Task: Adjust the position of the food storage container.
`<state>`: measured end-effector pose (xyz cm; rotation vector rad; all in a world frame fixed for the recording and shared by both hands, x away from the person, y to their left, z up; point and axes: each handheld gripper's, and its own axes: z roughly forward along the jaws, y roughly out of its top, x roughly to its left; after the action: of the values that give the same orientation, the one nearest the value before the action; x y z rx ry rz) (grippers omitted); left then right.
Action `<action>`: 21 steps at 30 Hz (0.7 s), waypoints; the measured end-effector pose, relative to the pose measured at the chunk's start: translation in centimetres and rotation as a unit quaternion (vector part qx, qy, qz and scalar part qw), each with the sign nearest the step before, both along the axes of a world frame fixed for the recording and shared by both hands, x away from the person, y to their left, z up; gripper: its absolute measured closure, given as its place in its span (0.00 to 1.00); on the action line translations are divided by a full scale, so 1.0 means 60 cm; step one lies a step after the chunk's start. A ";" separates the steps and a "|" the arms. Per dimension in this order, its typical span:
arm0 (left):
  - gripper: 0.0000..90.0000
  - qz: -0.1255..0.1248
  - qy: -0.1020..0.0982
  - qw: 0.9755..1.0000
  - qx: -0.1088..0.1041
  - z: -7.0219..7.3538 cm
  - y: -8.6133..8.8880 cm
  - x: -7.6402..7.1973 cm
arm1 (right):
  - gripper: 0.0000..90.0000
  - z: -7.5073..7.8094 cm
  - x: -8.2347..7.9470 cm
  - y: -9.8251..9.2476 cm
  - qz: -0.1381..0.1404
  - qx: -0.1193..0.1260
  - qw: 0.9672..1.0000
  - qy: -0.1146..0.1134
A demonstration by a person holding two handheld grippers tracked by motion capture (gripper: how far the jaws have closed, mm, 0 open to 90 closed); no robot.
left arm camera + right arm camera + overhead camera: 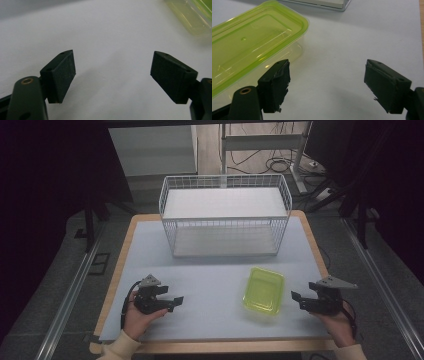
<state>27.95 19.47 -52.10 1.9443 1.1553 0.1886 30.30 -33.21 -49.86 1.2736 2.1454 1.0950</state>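
Two tools rest low over the pale worktop [210, 285], one in each hand. Left tool [176, 301]: jaws spread wide, nothing between them, near the front left of the worktop. Right tool [296, 299]: jaws likewise wide apart and empty, near the front right. A yellow-green plastic container [263, 290] with its lid on lies flat on the worktop between the tools, nearer the right one, just beside its jaws but apart from them. Behind it stands a white wire basket [225, 217] at the far side of the worktop
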 end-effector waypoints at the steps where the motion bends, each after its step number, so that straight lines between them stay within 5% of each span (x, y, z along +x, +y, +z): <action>1: 0.22 0.000 0.000 1.000 0.000 0.000 0.000 0.000 | 0.24 0.000 0.000 0.000 0.000 0.000 1.000 0.000; 15: 0.22 0.000 0.000 1.000 0.000 0.000 0.001 0.000 | 0.46 0.002 -0.002 0.001 0.022 -0.008 0.999 0.022; 21: 0.22 0.000 0.000 1.000 0.002 -0.002 0.000 -0.002 | 0.69 0.013 -0.003 0.004 0.040 -0.030 0.998 0.026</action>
<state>27.81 19.48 -52.19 1.9478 1.1561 0.1906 30.10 -32.99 -49.08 1.2111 2.2685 1.0304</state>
